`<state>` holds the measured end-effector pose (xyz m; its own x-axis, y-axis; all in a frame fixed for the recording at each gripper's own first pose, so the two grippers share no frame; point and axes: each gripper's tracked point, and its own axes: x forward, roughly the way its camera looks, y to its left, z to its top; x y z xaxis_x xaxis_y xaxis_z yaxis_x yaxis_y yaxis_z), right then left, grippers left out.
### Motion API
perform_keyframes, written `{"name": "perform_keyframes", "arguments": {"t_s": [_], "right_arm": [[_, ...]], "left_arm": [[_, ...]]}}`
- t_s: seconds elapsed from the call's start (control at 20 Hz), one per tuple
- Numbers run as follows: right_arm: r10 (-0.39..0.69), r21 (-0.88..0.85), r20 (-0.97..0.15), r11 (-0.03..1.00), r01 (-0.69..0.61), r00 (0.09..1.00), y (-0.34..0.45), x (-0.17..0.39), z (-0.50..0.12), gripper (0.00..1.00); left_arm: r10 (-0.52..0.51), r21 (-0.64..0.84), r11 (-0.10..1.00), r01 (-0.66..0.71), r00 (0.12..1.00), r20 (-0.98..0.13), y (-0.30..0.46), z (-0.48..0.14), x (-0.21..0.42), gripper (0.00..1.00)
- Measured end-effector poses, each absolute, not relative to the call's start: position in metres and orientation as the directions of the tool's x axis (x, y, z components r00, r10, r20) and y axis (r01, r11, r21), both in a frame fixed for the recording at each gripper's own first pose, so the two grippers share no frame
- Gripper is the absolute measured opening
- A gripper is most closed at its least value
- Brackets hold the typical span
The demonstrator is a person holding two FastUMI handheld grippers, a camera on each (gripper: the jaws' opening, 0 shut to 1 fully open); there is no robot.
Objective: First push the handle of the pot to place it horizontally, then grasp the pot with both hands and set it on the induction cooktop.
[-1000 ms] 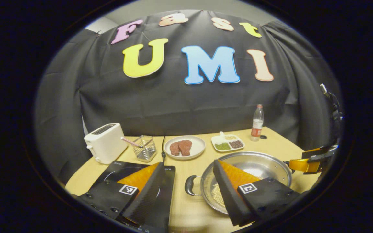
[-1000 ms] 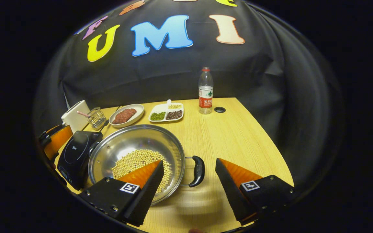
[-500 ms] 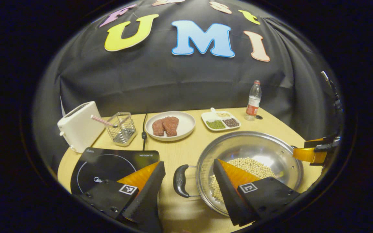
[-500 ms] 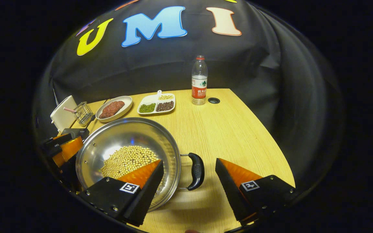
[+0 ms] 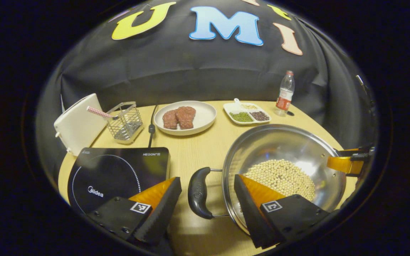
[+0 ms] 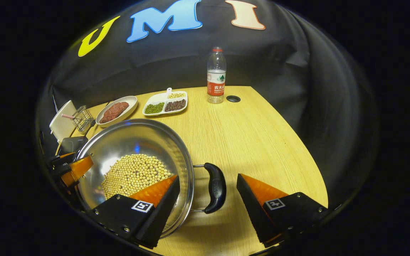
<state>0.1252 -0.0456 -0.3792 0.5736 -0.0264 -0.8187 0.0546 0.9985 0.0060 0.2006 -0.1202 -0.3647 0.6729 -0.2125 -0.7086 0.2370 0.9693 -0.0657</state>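
Note:
A steel pot (image 5: 279, 149) holding soybeans (image 5: 283, 176) stands on the wooden table, right of the black induction cooktop (image 5: 116, 172). Its black left handle (image 5: 198, 192) lies between the spread fingers of my left gripper (image 5: 206, 209), which is open; the right finger reaches over the pot's rim. In the right gripper view the pot (image 6: 130, 142) sits at the lower left, and its black right handle (image 6: 215, 187) lies between the fingers of my open right gripper (image 6: 208, 204). Each gripper shows as an orange finger at the other's far pot edge: the right gripper (image 5: 345, 164) and the left gripper (image 6: 73, 169).
Along the back stand a white toaster (image 5: 77, 124), a wire basket (image 5: 125, 121) with a striped straw, a plate of meat (image 5: 185, 117), a divided dish of beans (image 5: 249, 114) and a water bottle (image 5: 285, 93). A cable (image 5: 151, 124) runs back from the cooktop.
Both grippers have come forward and lower toward the pot. Each black handle now sits deeper between its gripper's open fingers. The pot itself looks unmoved.

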Motion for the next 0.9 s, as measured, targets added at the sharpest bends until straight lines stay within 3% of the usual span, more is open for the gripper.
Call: {"name": "perform_keyframes", "arguments": {"t_s": [0.1, 0.2, 0.25, 0.3, 0.45, 0.5, 0.6, 0.65, 0.7, 0.9], "right_arm": [[-0.042, -0.017, -0.821, 0.999, 0.049, 0.570, -0.046, 0.125, -0.383, 0.91], [-0.041, -0.013, -0.819, 0.999, 0.053, 0.572, -0.045, 0.125, -0.382, 0.78], [-0.044, -0.015, -0.819, 0.998, 0.057, 0.572, -0.046, 0.125, -0.382, 0.70], [-0.044, -0.014, -0.821, 0.998, 0.056, 0.570, -0.046, 0.125, -0.382, 0.65], [-0.030, -0.004, -0.823, 0.999, 0.047, 0.567, -0.046, 0.123, -0.380, 0.62], [-0.030, -0.003, -0.821, 0.999, 0.049, 0.571, -0.046, 0.123, -0.379, 0.58], [-0.037, -0.016, -0.821, 0.999, 0.042, 0.570, -0.047, 0.123, -0.378, 0.53], [-0.040, -0.026, -0.822, 0.999, 0.033, 0.568, -0.046, 0.122, -0.380, 0.53], [-0.040, -0.030, -0.820, 0.999, 0.028, 0.570, -0.047, 0.120, -0.378, 0.53], [-0.028, -0.025, -0.799, 1.000, 0.012, 0.601, -0.051, 0.114, -0.361, 0.53]], "left_arm": [[-0.209, -0.069, 0.970, 0.232, 0.659, -0.723, -0.116, -0.371, 0.201, 0.99], [-0.215, -0.079, 0.970, 0.231, 0.655, -0.724, -0.120, -0.373, 0.199, 0.78], [-0.218, -0.081, 0.969, 0.234, 0.650, -0.728, -0.121, -0.375, 0.199, 0.84], [-0.219, -0.080, 0.968, 0.236, 0.650, -0.728, -0.121, -0.376, 0.199, 0.84], [-0.221, -0.084, 0.969, 0.234, 0.658, -0.720, -0.123, -0.374, 0.200, 0.71], [-0.221, -0.089, 0.970, 0.226, 0.663, -0.715, -0.123, -0.374, 0.202, 0.74], [-0.222, -0.090, 0.970, 0.227, 0.667, -0.711, -0.124, -0.373, 0.203, 0.71], [-0.221, -0.087, 0.970, 0.228, 0.665, -0.713, -0.125, -0.373, 0.201, 0.66], [-0.220, -0.084, 0.969, 0.231, 0.665, -0.714, -0.125, -0.372, 0.200, 0.70], [-0.206, -0.075, 0.974, 0.215, 0.691, -0.693, -0.125, -0.353, 0.186, 0.66]]}}
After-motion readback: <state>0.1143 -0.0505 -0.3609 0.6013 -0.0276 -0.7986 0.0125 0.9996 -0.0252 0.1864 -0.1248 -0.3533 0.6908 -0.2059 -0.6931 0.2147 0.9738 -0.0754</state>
